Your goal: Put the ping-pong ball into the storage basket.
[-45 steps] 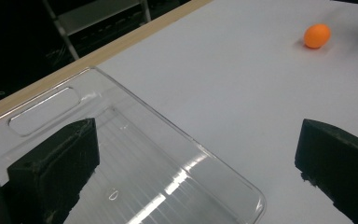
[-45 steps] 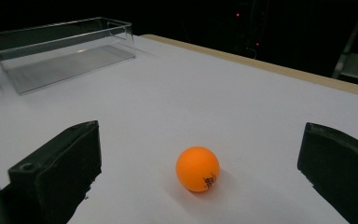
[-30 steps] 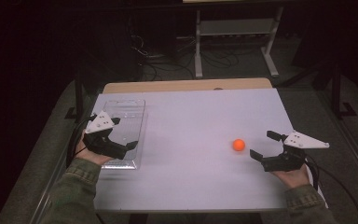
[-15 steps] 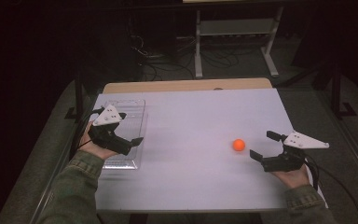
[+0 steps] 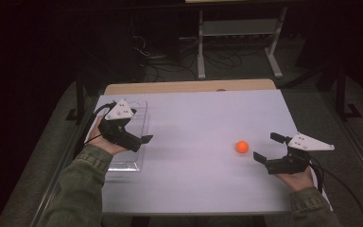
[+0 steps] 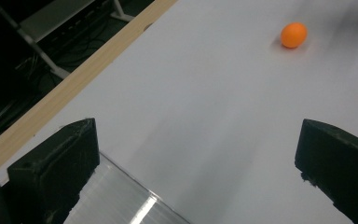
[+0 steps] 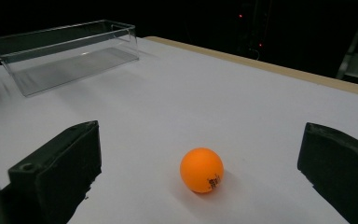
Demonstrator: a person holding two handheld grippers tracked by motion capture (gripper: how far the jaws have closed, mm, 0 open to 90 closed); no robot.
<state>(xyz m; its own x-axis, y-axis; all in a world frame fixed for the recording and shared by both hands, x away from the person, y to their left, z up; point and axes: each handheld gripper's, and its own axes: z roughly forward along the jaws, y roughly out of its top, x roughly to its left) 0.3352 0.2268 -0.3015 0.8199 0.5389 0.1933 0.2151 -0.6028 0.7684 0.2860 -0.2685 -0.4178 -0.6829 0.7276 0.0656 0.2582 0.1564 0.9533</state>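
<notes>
Right gripper view, glossy orange ball (image 7: 202, 170) with small print, both grippers' jaws wide, empty

Orange ball (image 5: 241, 147) w/ small print sits on white table, right of center.

The high view looks forward and down from above the bench's (image 5: 194, 189) near edge, taking in its whole top. Each gripper view rides low and close over the surface — the left faces across toward the right side, the right toward the far-left corner. All three share the orange ball (image 5: 241, 147) (image 6: 293, 35) (image 7: 202, 170).
</notes>
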